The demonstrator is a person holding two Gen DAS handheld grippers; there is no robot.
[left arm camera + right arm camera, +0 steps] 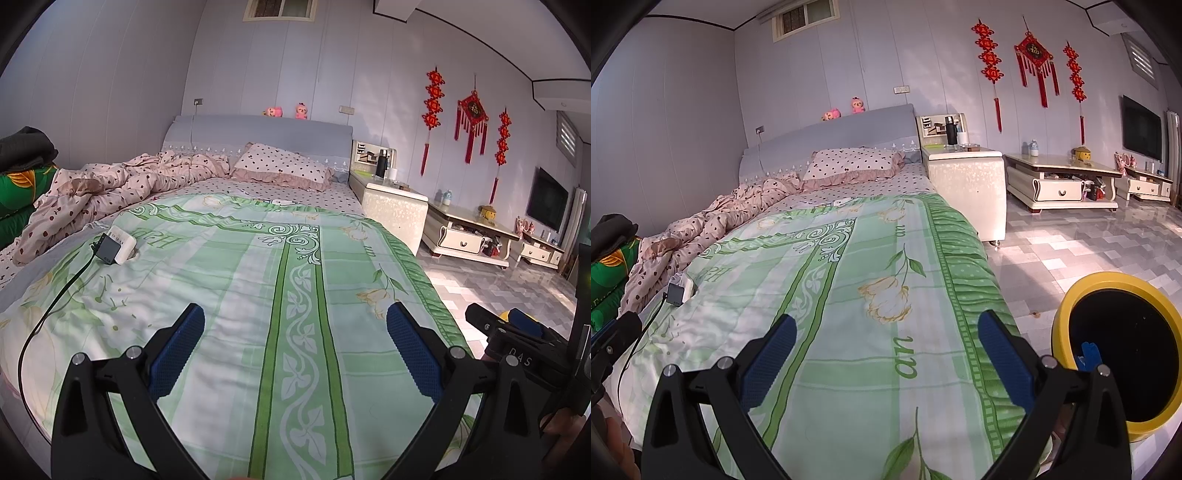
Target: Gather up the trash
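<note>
Right wrist view: yellow bin (1067, 314) with a black inside stands on the tiled floor (1089, 243), right of the bed's near corner. A blue item (1089, 355) lies inside it, low at the left; can't tell what it is.

Right gripper (886, 350) hovers over the green floral quilt (849, 295), jaws spread wide, nothing between the blue pads (768, 362). Bin sits just right of its right finger.

Left gripper (295, 350): same posture over the same quilt, jaws wide apart, empty. In the left wrist view the other gripper's black body shows at the far right edge, with a bit of yellow and blue behind it.

On the quilt, left side: a white power strip (123, 239) with a dark adapter (108, 249) plugged in, touching it; a black cable (55, 299) runs from it toward the near left edge.

Far end of the bed: a crumpled pink spotted duvet (122, 184) on the left, a matching pillow (280, 166) against the grey headboard (258, 129). Two pink plush toys (273, 110) sit on top of the headboard. Green folded bedding (22, 188) with dark cloth on top lies at the far left.

Right of the bed: a white cabinet (967, 181) with a dark flask (951, 130) on it, then a low cream table (1060, 177) along the wall. Red knot decorations (1034, 55) hang above, a wall TV (1141, 127) at far right.
</note>
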